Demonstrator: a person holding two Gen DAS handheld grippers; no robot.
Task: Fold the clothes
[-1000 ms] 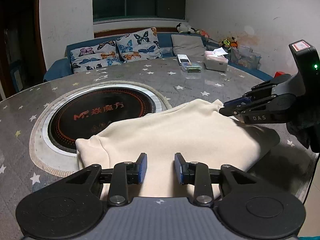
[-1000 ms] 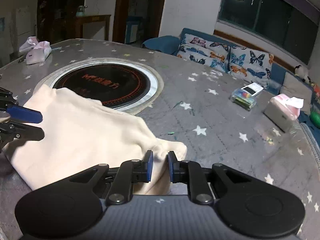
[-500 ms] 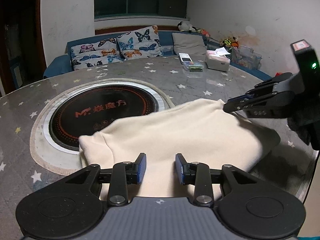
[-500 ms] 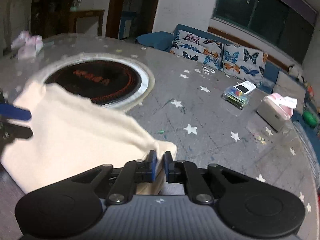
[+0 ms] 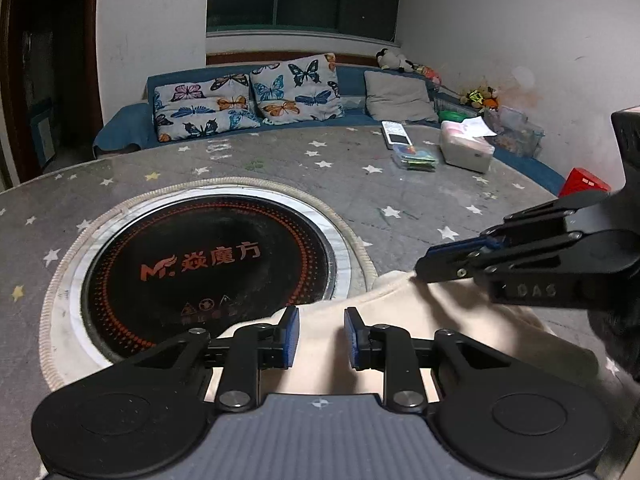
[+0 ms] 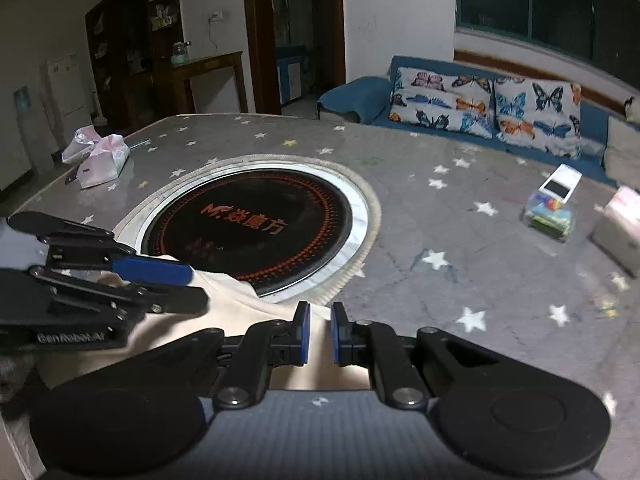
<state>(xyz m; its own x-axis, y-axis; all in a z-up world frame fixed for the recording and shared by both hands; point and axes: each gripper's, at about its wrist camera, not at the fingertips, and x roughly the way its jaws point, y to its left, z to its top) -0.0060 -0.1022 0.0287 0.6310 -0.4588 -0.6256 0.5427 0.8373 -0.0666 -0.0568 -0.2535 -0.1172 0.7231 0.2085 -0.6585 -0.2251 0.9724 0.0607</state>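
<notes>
The cream garment (image 5: pixel 420 320) lies folded on the near edge of our star-patterned worktop (image 5: pixel 360 184), its far edge just overlapping the rim of the round black cooktop (image 5: pixel 208 256) set into the surface. In the right wrist view the same cloth (image 6: pixel 240 304) shows only as a pale strip beneath our two tools.

Our left tongs (image 5: pixel 318 338) hang over the cloth with the blue pads well apart and nothing between them. Seen from the right wrist view, the left tongs (image 6: pixel 188 284) have their two fingers spread one above the other, the lower one close to the fabric.

Our right tongs (image 6: pixel 318 338) show a narrow gap between the pads, with cloth visible behind that gap; we cannot tell whether they pinch any fabric. From the left wrist view the right tongs (image 5: pixel 426 264) have their tips down at the far corner of the garment, nearly together.

Farther out on the worktop sit a white tissue box (image 5: pixel 466 148), a remote (image 5: pixel 394 136) and a small clear case (image 5: pixel 414 158). A pink bag (image 6: pixel 100 158) lies at the opposite side. Beyond stands a blue sofa (image 5: pixel 132 128) with butterfly cushions (image 5: pixel 248 100).
</notes>
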